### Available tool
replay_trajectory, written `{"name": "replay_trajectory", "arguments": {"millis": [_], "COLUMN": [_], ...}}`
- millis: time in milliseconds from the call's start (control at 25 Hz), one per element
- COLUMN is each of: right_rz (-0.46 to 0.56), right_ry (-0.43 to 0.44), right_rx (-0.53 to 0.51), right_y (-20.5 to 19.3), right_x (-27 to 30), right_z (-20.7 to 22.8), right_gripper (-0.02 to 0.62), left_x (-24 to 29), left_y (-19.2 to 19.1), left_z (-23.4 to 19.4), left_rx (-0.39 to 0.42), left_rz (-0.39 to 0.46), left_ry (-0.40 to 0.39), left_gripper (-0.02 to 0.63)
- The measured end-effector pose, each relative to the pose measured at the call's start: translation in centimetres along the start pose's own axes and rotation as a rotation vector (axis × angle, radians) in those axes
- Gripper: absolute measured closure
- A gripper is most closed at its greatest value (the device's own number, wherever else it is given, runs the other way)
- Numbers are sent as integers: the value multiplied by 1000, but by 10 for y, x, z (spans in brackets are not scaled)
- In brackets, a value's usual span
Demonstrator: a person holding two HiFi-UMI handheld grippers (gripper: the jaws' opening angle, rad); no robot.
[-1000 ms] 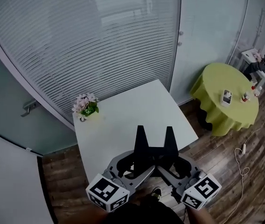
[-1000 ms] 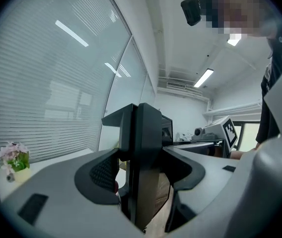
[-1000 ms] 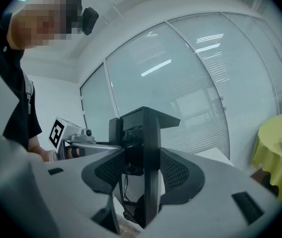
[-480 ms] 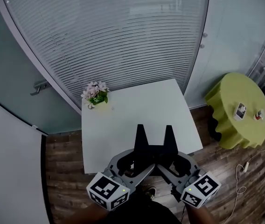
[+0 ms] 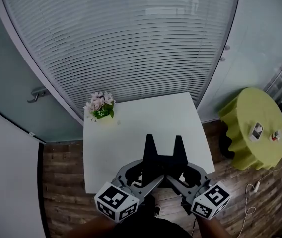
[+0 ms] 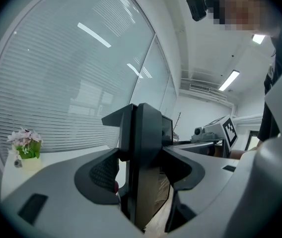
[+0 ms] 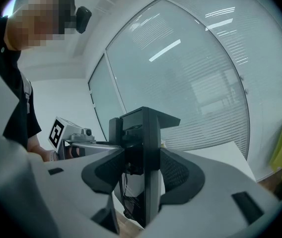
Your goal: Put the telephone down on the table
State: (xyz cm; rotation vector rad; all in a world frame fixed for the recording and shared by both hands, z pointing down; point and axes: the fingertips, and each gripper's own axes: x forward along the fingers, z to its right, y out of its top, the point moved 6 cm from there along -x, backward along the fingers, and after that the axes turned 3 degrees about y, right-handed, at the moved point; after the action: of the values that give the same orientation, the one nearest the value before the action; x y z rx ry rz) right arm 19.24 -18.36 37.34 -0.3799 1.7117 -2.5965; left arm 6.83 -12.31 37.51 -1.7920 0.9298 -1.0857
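Observation:
A black telephone [image 5: 163, 155] with two upright prongs is held in the air between both grippers, above the near edge of the white square table [image 5: 131, 133]. My left gripper [image 5: 150, 174] is shut on its left side and my right gripper [image 5: 176, 174] is shut on its right side. In the left gripper view the telephone [image 6: 146, 148] stands edge-on, pinched between the jaws of the left gripper [image 6: 141, 175]. The right gripper view shows the same dark slab [image 7: 146, 143] clamped in the right gripper [image 7: 143, 175], with cables hanging beneath it.
A small pot of pink flowers [image 5: 100, 106] stands at the table's far left corner. Behind the table runs a curved glass wall with blinds [image 5: 131, 38]. A round table with a green cloth [image 5: 255, 128] stands to the right on the wooden floor [image 5: 64, 182].
The view has swung left and nearer: the white table now lies more squarely under the telephone, and the green table has slid toward the right edge. Both grippers keep their hold.

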Motion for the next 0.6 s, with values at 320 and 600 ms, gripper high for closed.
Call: {"name": "replay_trajectory", "arguments": {"millis": [320, 600], "right_rz": [-65, -124], "right_ry": [-2, 7], "right_rx": [31, 84], "right_y": [4, -8], "right_x": [57, 96], "right_z": [43, 72], "right_gripper": [362, 362], "left_x": [34, 53], "left_y": [1, -11], "left_z": [-62, -104], "left_rx": [-58, -118], "left_rz": [-23, -63], "left_ry": [-3, 13], "left_gripper": [339, 339]}}
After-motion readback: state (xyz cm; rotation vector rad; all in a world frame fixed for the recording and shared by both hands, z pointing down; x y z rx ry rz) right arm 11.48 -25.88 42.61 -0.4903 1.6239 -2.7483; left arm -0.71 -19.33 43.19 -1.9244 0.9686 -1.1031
